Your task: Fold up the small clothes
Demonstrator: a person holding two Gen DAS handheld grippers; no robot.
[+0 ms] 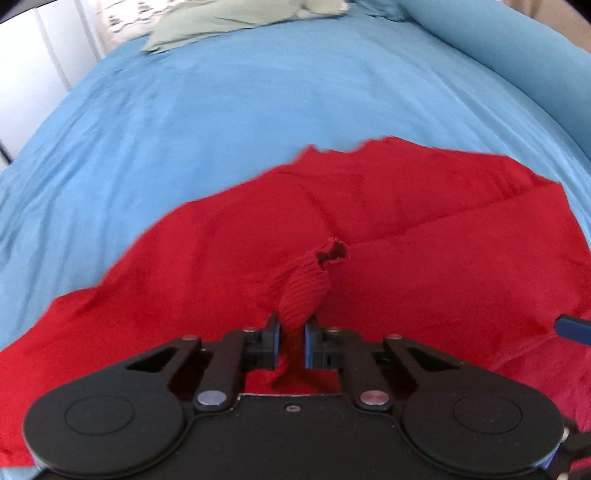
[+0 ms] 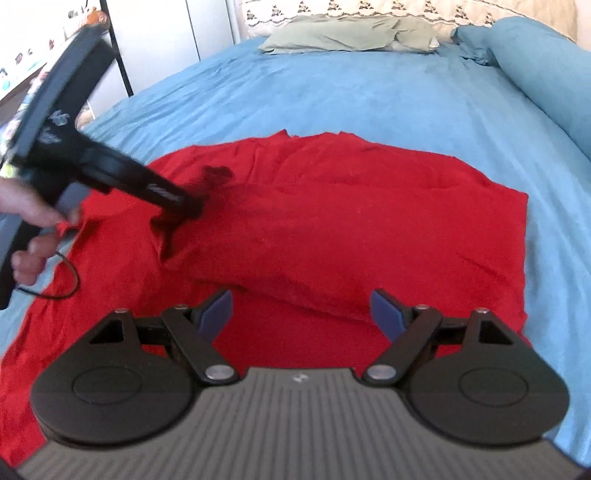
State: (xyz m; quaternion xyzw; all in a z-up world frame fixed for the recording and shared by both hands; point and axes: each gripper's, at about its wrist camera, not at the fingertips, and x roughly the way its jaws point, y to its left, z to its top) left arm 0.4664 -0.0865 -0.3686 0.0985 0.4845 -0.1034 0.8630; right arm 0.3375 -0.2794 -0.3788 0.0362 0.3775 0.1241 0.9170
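Note:
A red knit sweater (image 1: 406, 229) lies spread on the blue bed sheet (image 1: 229, 122); it also shows in the right wrist view (image 2: 351, 221). My left gripper (image 1: 293, 341) is shut on the ribbed cuff of a sleeve (image 1: 306, 288) and holds it lifted over the sweater's body. In the right wrist view the left gripper (image 2: 184, 206) shows at the left, held by a hand, with the sleeve hanging from it. My right gripper (image 2: 301, 314) is open and empty, just above the sweater's near part. One of its blue fingertips (image 1: 572, 326) shows at the right edge of the left wrist view.
A green pillow (image 2: 351, 33) and a patterned one lie at the head of the bed. A rolled blue duvet (image 2: 546, 70) runs along the right side. White wardrobe doors (image 2: 166, 33) and a dark stand are off the bed's left side.

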